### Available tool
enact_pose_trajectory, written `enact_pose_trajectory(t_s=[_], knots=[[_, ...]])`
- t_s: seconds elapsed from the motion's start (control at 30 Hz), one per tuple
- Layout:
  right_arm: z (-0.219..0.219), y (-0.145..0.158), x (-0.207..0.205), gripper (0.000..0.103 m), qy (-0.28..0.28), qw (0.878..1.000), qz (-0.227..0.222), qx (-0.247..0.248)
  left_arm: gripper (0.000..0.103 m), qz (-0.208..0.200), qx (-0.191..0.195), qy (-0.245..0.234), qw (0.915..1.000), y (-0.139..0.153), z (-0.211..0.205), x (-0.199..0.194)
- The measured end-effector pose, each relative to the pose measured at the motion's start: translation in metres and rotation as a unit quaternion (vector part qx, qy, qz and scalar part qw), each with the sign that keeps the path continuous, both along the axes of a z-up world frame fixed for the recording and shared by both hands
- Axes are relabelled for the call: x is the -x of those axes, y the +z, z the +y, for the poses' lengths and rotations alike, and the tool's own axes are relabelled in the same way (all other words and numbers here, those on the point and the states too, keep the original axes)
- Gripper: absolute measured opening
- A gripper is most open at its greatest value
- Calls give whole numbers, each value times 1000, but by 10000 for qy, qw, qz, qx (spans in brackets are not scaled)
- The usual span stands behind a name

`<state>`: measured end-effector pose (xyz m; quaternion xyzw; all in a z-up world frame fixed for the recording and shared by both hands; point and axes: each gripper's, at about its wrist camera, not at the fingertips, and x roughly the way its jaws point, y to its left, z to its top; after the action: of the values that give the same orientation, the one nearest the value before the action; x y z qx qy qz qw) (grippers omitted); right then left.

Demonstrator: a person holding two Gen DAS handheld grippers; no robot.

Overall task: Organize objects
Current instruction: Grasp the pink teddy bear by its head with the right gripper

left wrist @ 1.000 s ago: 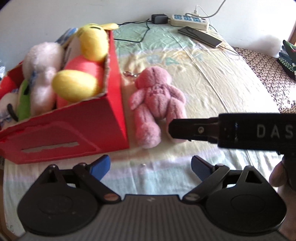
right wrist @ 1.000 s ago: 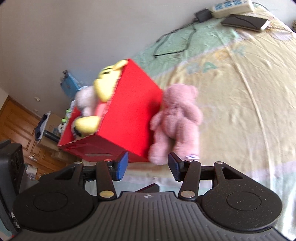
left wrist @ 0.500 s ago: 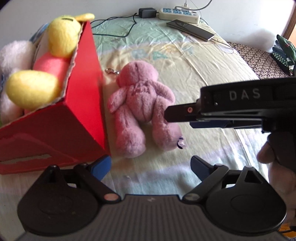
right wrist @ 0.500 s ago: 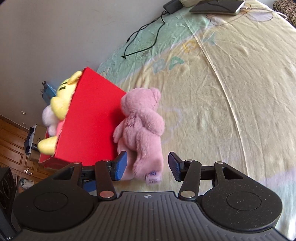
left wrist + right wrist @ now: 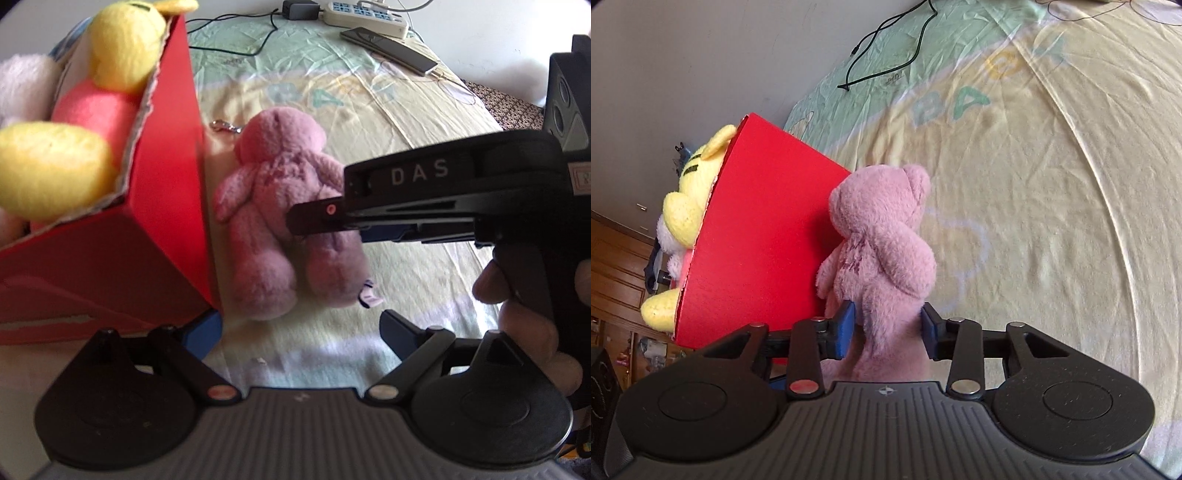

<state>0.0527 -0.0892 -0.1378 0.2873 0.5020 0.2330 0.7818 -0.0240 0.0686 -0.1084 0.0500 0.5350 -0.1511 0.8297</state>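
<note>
Right gripper (image 5: 886,326) straddles the pink bear's (image 5: 882,251) leg, jaws not visibly pinching; squeeze firmly (plush compresses), then lift over the red box (image 5: 764,236). Left gripper (image 5: 301,330) idle, jaws wide, empty.

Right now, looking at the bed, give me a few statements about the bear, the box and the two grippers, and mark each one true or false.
1. The pink bear lies beside the red box. True.
2. The right gripper has its fingers on either side of the bear's leg. True.
3. The box is empty. False: a yellow plush and other soft toys fill it.
4. The left gripper holds the bear. False: it is open, short of the bear.
5. A phone lies on the bed. True.
</note>
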Motion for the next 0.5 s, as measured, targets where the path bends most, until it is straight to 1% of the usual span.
enact_pose_trajectory(t_s=[0.07, 0.1, 0.3, 0.5], knots=[[-2, 2, 1, 34, 30, 10000, -18, 7, 92, 30, 20, -18, 10000, -1, 0, -1], [-3, 3, 2, 29, 28, 10000, -12, -11, 92, 42, 35, -23, 10000, 0, 0, -1], [-17, 7, 16, 28, -8, 10000, -27, -5, 94, -22, 98, -167, 9998, 3, -4, 4], [-30, 14, 41, 28, 9, 9999, -112, 71, 94, -71, 205, -470, 9987, 7, -14, 20]])
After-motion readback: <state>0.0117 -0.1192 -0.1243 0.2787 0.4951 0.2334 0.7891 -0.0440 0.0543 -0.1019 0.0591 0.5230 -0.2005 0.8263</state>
